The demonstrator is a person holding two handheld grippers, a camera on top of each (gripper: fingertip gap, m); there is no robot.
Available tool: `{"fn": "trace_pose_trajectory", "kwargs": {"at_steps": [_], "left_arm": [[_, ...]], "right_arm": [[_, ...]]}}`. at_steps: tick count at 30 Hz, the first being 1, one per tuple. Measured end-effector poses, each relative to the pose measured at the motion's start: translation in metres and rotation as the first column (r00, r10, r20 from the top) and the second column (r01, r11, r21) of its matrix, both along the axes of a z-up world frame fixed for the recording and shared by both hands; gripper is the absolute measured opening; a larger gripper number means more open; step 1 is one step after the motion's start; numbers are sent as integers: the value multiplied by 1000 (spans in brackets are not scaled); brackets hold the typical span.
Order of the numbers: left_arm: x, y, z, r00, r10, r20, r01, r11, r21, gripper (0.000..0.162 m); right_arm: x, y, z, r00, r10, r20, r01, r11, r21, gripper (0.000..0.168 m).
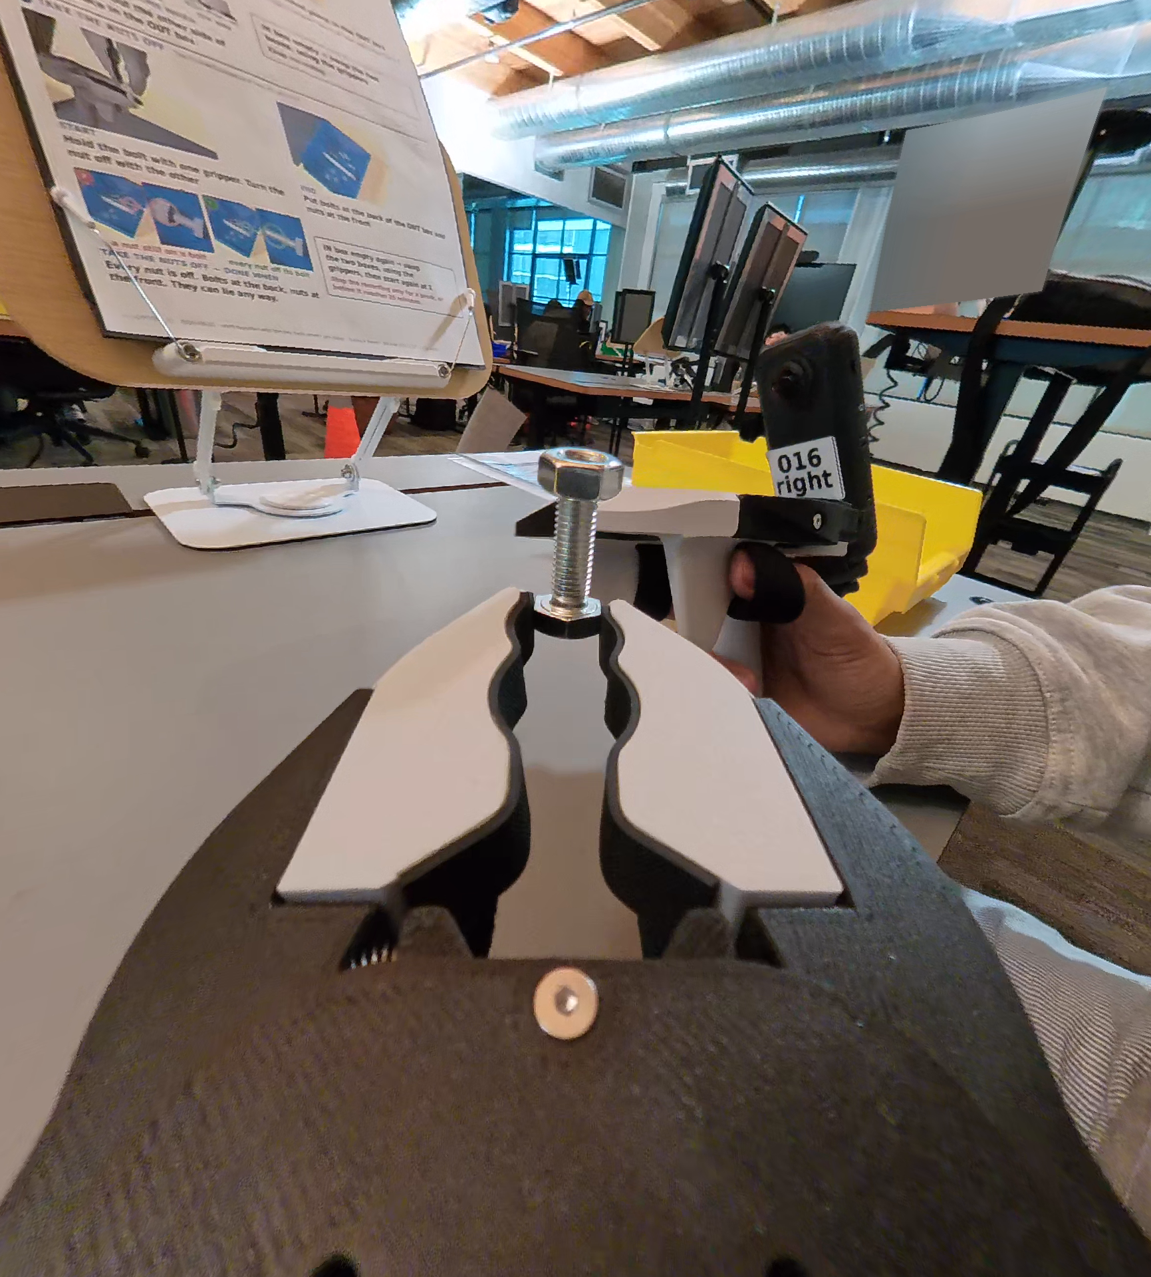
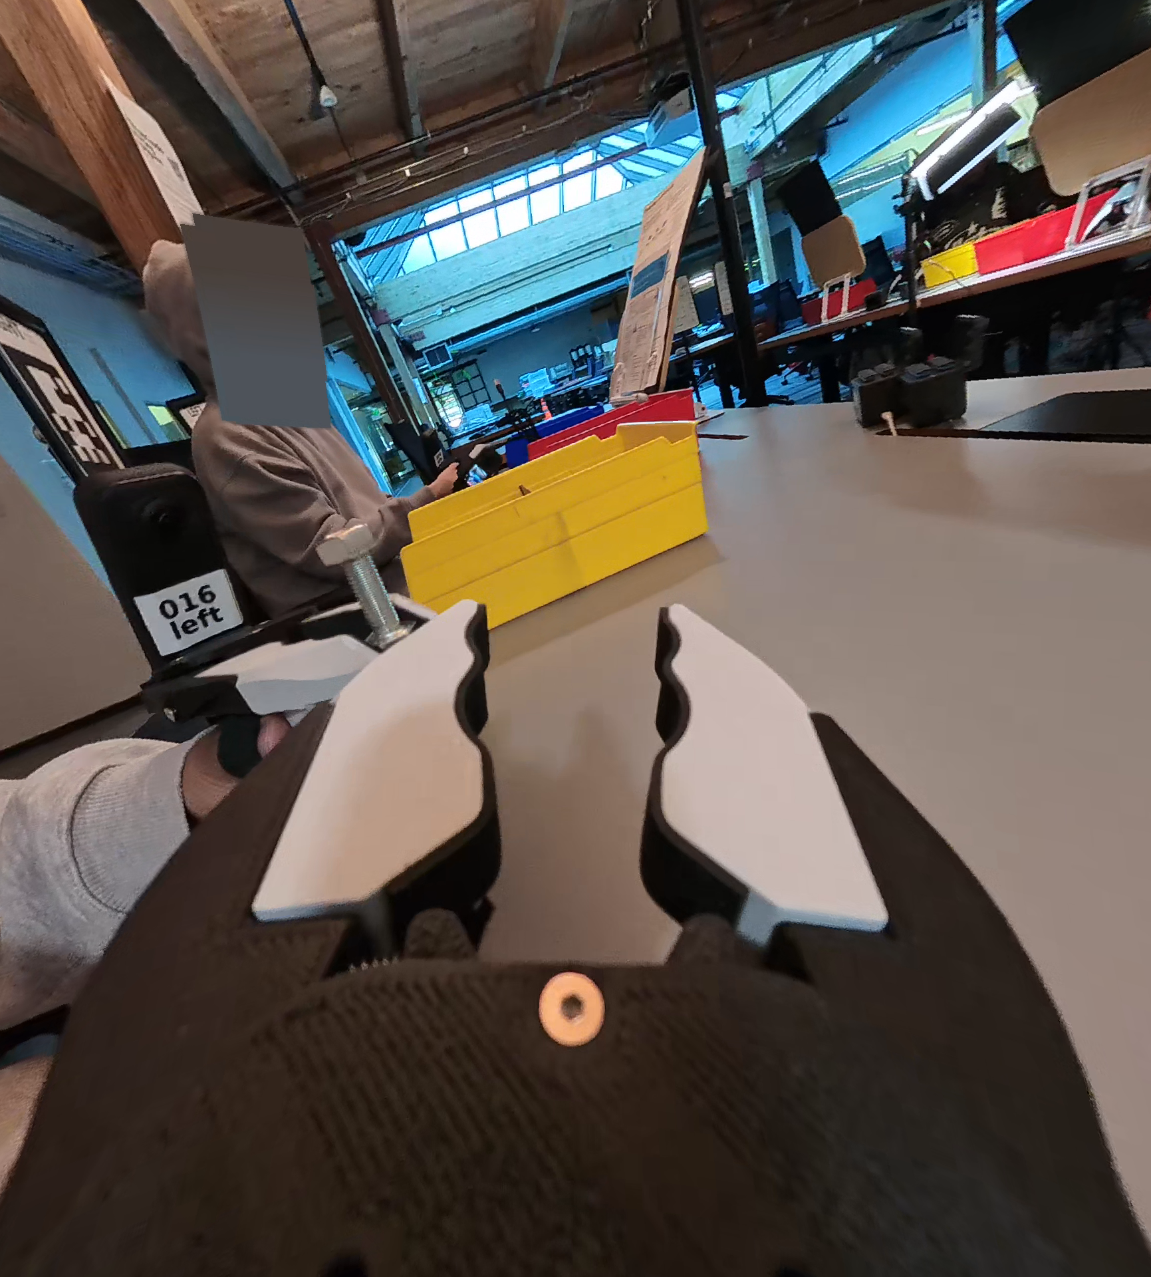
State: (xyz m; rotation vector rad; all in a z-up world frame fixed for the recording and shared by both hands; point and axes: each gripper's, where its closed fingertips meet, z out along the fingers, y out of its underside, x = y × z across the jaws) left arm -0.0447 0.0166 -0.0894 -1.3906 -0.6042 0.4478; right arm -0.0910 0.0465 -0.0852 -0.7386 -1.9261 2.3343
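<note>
My left gripper [image 1: 567,622] is shut on the hex head of a silver bolt [image 1: 574,546] and holds it upright above the grey table [image 1: 144,656]. A silver nut [image 1: 579,473] sits at the top of the thread. My right gripper [image 2: 572,622] is open and empty, with its left fingertip beside the bolt [image 2: 368,594]. In the left wrist view the right gripper [image 1: 534,525] lies side-on just behind the bolt shaft, below the nut, held by a hand in a grey sleeve. The left gripper [image 2: 386,642] also shows in the right wrist view.
A yellow bin [image 1: 904,525] stands on the table to the right; in the right wrist view the yellow bin [image 2: 558,532] is ahead, with red and blue bins [image 2: 628,414] behind. A sheet on a white stand [image 1: 248,173] is at back left. A person in a hoodie [image 2: 282,497] sits nearby.
</note>
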Motion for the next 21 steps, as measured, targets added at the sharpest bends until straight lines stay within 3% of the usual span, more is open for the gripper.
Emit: {"fn": "trace_pose_trajectory", "kwargs": {"at_steps": [11, 21], "left_arm": [[1, -7, -2, 1000, 26, 3, -26, 1000, -5, 18], [-9, 18, 1, 998, -60, 6, 60, 998, 14, 18]], "right_arm": [[5, -13, -1, 999, 42, 2, -42, 999, -1, 46], [5, 22, -1, 998, -57, -23, 57, 998, 22, 45]]}}
